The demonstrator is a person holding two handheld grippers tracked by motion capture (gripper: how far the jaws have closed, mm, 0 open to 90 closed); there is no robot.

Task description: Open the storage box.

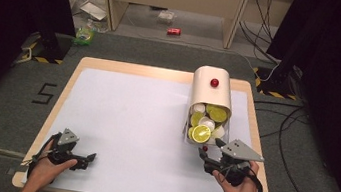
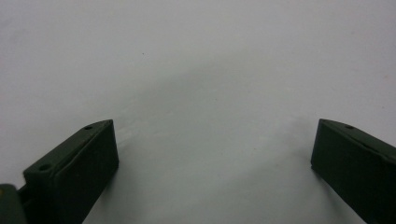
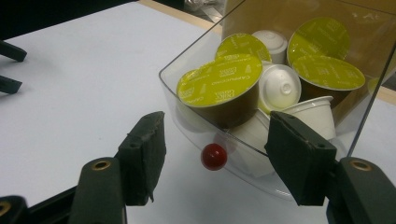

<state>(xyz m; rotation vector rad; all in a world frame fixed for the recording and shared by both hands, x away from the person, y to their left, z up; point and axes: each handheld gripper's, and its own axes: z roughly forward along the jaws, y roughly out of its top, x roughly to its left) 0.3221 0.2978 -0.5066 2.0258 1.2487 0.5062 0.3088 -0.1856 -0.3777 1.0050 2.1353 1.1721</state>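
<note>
You are holding the right tongs (image 3: pixel 212 156) at the lower middle of the right gripper view, their jaws standing apart on either side of the small red knob (image 3: pixel 214 156) on the front of the clear drawer (image 3: pixel 187 123), with a visible gap on both sides, so nothing is being gripped yet. In the high view the drawer is sitting pulled out at the centre right of the frame, under the beige capsule dispenser (image 1: pixel 211 89), with the right tongs (image 1: pixel 211 152) just below it. The risk is a miss: the knob is small and round, and if you are closing off-centre it is likely slipping out from between the pads, or one jaw is catching the drawer's curved front instead. Pushing or pulling at an angle could be tilting the light dispenser or sliding it across the table (image 1: pixel 129 120), since nothing is bracing it. The heaped coffee capsules (image 3: pixel 219 84) are riding high, so a jerk could be jamming them against the housing or spilling one out. Your left tongs (image 2: pixel 212 154) are resting wide open over bare table at the lower left of the high view (image 1: pixel 84 159), well apart from the work.
</note>
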